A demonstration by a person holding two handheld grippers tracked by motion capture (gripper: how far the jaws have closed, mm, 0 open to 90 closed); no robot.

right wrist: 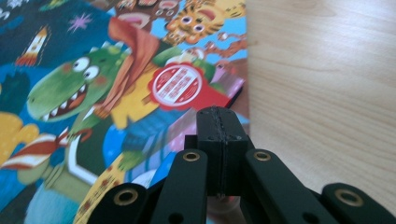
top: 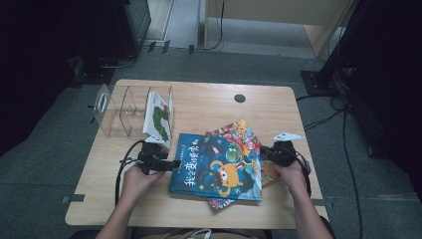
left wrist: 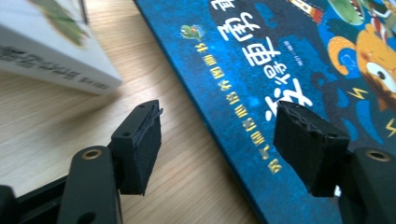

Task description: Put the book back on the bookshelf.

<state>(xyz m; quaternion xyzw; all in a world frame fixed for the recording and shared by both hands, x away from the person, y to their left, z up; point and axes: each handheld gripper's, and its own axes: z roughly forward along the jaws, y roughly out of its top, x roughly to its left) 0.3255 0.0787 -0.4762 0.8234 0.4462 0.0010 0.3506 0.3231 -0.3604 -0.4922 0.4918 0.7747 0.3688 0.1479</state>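
Lay flat on the worktop (top: 209, 102), blue picture book (top: 217, 167) atop another, looked stiff, thin, slick-covered; best pinched at its left edge, where left hand-held gripper (left wrist: 217, 140) stood wide astride it; right hand-held gripper (right wrist: 218, 122) pressed shut, empty.

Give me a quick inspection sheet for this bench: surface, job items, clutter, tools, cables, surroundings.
Surface: wooden table, round grommet hole near far edge.
Job's things: blue picture book lies on top of other picture books; clear acrylic rack holds one white book, upright.
Clutter: nothing seen.
Grippers: left tool open, jaws straddling the blue book's edge, not gripping; right tool shut, empty, over the books' right edge.
Cables: black cable loops from left tool; more on floor.
Surroundings: grey carpet, dark stands.
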